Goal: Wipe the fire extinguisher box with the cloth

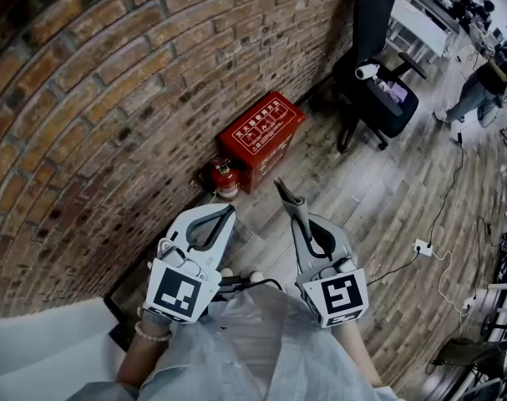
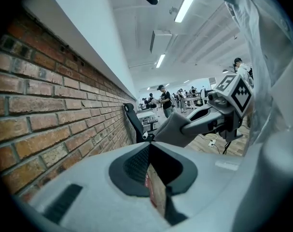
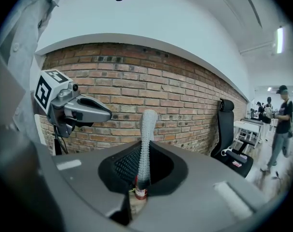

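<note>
While the red box point(image 1: 261, 136) sits on the floor point(image 1: 387, 224) by the brick wall point(image 1: 111, 98), well ahead, the right gripper point(image 1: 296, 214) pinches the grey cloth point(image 1: 285, 192), the left gripper point(image 1: 230, 211) closed and empty; approaching low should lay the cloth flat.

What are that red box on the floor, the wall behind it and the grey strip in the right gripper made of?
The red box is probably painted sheet metal: smooth, slightly glossy faces and crisp edges, though plastic isn't ruled out. The wall is bare brick, matt, with mortar lines showing. The grey strip is a cloth, seemingly knitted, judging by its fine ribbed texture.
</note>
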{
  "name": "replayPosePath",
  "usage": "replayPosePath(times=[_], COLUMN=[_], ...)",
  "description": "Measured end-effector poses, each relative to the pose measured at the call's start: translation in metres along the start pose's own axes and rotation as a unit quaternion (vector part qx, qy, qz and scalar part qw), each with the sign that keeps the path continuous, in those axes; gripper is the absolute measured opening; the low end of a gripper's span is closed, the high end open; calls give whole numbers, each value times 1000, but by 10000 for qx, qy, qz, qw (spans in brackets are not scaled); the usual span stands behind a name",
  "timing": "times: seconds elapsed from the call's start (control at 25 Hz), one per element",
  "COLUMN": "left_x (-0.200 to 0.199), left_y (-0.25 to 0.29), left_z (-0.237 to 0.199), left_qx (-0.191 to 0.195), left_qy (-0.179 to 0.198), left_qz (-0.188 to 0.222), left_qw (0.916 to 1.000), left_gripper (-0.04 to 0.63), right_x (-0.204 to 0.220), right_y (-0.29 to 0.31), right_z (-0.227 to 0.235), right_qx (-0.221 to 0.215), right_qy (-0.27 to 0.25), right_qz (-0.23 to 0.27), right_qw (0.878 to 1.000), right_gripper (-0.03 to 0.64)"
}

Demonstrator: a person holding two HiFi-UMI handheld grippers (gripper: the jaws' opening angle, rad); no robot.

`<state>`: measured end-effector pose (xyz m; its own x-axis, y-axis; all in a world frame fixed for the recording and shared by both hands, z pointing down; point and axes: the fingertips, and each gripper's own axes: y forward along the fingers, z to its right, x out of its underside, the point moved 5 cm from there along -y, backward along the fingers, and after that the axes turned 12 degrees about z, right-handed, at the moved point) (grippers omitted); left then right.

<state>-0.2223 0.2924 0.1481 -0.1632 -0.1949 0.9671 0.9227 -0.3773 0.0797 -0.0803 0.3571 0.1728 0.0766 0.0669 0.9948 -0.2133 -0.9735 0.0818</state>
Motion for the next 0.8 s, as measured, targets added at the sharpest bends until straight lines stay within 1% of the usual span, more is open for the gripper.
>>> replayPosePath(times=[0.08, 0.24, 0.6, 0.8], left_x=[0, -7, -15, -15], left_y=[1, 9, 17, 19], left_z=[6, 21, 56, 62], left_qx=[-37, -152, -189, -189], left_qy=[-2, -91, 14, 59], left_qz=[-51, 24, 65, 102], left_qw=[10000, 9998, 9998, 9998], left_gripper=[-3, -3, -3, -3], right_x=[1, 5, 15, 19], right_y=[-7, -20, -55, -60], right_z=[5, 17, 34, 38], right_qx=[-4, 8, 79, 101], right_qy=[19, 52, 103, 91], right_qz=[-6, -5, 26, 14], right_qw=[10000, 10000, 9999, 9999], right_gripper=[18, 18, 18, 18])
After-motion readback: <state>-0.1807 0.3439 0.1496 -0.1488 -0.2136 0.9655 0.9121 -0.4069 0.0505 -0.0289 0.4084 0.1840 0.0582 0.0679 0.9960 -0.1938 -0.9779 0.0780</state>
